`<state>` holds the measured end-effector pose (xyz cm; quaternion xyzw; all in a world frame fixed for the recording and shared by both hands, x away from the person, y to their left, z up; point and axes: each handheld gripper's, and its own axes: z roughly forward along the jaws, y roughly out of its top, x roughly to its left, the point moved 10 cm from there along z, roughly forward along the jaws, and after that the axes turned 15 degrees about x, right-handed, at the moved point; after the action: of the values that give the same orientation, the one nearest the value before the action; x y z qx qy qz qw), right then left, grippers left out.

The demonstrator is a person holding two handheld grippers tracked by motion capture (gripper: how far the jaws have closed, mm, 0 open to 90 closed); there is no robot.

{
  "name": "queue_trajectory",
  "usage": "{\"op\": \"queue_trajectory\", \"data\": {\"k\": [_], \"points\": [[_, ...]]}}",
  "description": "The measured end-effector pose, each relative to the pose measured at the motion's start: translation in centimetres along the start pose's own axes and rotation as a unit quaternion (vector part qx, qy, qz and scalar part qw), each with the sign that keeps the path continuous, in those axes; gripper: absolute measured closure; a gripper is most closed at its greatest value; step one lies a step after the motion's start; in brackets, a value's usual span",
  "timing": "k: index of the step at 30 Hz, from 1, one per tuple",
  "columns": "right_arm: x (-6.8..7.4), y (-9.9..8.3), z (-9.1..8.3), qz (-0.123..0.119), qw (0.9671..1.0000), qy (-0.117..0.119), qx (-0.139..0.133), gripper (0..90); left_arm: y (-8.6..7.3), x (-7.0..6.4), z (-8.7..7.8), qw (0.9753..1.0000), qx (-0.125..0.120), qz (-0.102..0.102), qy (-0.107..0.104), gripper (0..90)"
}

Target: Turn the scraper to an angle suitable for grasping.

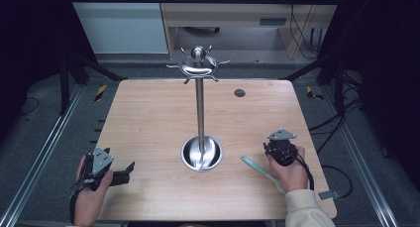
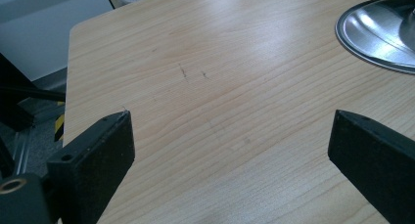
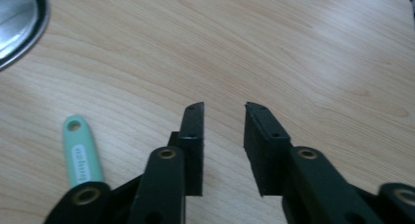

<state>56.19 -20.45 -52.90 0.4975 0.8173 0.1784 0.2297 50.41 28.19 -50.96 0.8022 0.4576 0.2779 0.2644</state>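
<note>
Both grippers I ran, left gripper (image 1: 130,167) and right gripper (image 3: 223,114), sat released and empty on the light wooden table (image 1: 148,118), mint-green plastic-handled utensil (image 1: 261,170) lying untouched beside the right one, steel hook stand (image 1: 200,113) bare, nothing started.

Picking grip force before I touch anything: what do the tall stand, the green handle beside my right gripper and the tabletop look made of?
Stand: polished metal, likely steel; pole and dished base give mirror reflections. Green handle: looks like matte plastic, flat mint colour, hanging hole, pale label; its working end is hidden. Tabletop: light wood grain, smooth sheen, possibly laminate.
</note>
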Motion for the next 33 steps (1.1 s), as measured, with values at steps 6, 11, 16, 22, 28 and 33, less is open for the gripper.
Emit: {"op": "queue_trajectory", "data": {"k": [6, 11, 16, 22, 28, 33], "points": [[1.7, 0.0, 0.3, -0.018, 0.9992, 0.033, 0.014, 89.8, -0.1, 0.2, -0.1, 1.0, -0.001, -0.003, 0.0, 3.1], [3.3, -0.1, 0.9, -0.043, 0.9969, 0.057, 0.034, 90.0, 0.1, 0.2, 0.0, 1.0, -0.001, -0.001, 0.001, 3.1], [4.3, -0.4, 1.6, -0.062, 0.9942, 0.071, 0.052, 90.0, 0.2, 0.3, 0.1, 1.0, -0.001, -0.003, 0.003, 3.1], [5.5, -0.8, 2.0, -0.085, 0.9902, 0.085, 0.07, 90.0, 0.1, 0.3, 0.0, 1.0, -0.001, 0.0, 0.003, 3.1], [6.2, -1.0, 2.0, -0.1, 0.9875, 0.091, 0.081, 90.0, 0.2, 0.4, 0.0, 1.0, -0.002, 0.0, 0.004, 3.1], [7.5, -1.4, 1.5, -0.125, 0.9825, 0.112, 0.08, 90.0, 0.1, 0.6, 0.0, 1.0, -0.002, -0.002, 0.006, 3.1]]}}
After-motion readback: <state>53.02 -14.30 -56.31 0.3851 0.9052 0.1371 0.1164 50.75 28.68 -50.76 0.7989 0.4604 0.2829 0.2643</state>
